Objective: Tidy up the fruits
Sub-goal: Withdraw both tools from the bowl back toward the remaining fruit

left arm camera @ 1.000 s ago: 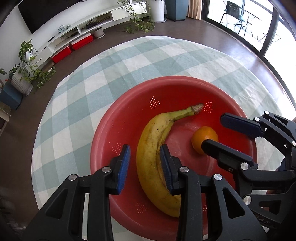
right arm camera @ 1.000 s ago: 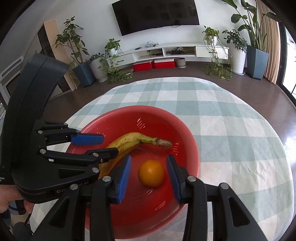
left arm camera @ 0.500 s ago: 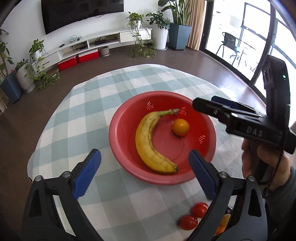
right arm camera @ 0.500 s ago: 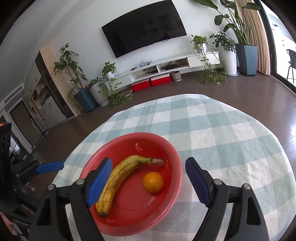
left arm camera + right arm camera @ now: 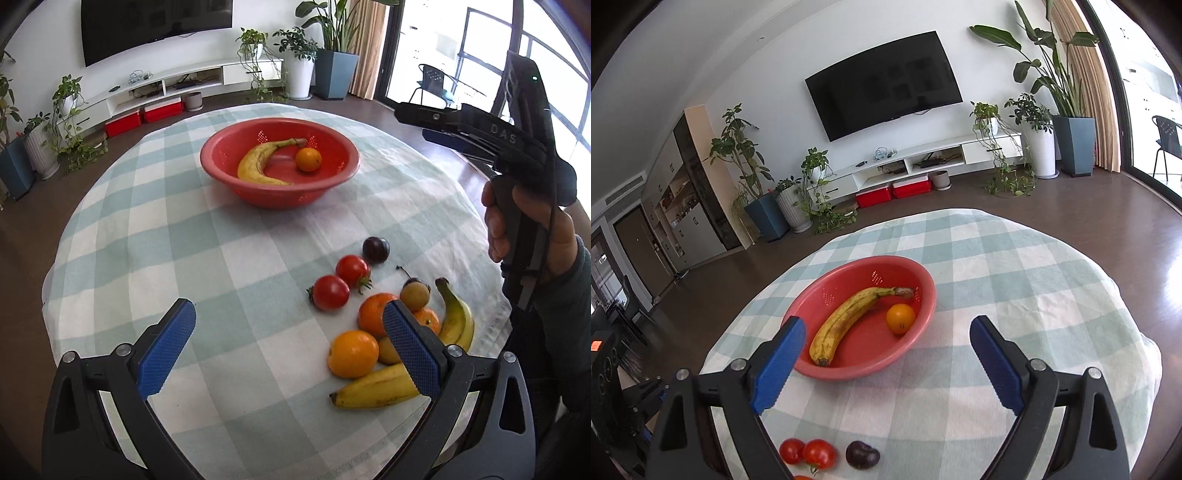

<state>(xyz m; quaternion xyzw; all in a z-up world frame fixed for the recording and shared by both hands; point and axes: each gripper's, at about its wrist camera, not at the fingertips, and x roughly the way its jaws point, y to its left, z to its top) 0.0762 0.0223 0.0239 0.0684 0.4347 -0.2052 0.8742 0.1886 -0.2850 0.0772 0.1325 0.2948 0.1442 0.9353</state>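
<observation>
A red bowl [image 5: 221, 147] on the checked cloth holds a banana [image 5: 255, 166] and an orange [image 5: 308, 159]. Loose fruit lies on the near side of the table: two tomatoes [image 5: 330, 292], a dark plum [image 5: 376, 249], oranges [image 5: 353, 353] and two bananas [image 5: 376, 387]. My left gripper [image 5: 288, 308] is open and empty above the cloth, its right finger over the pile. My right gripper [image 5: 886, 325] hangs short of the bowl [image 5: 923, 273]. Its jaws are opening with nothing between them. In the left wrist view the right gripper [image 5: 413, 122] is at the right, held by a hand [image 5: 517, 221].
The round table [image 5: 147, 240] drops off to dark floor on all sides. A small brown fruit [image 5: 415, 295] sits in the pile. Tomatoes [image 5: 818, 453] and the plum [image 5: 862, 455] lie under my right gripper. A TV stand and potted plants line the far wall.
Both grippers opened wide and drew back from the bowl, leaving the banana and the orange in it. The loose fruit pile has come into view.
</observation>
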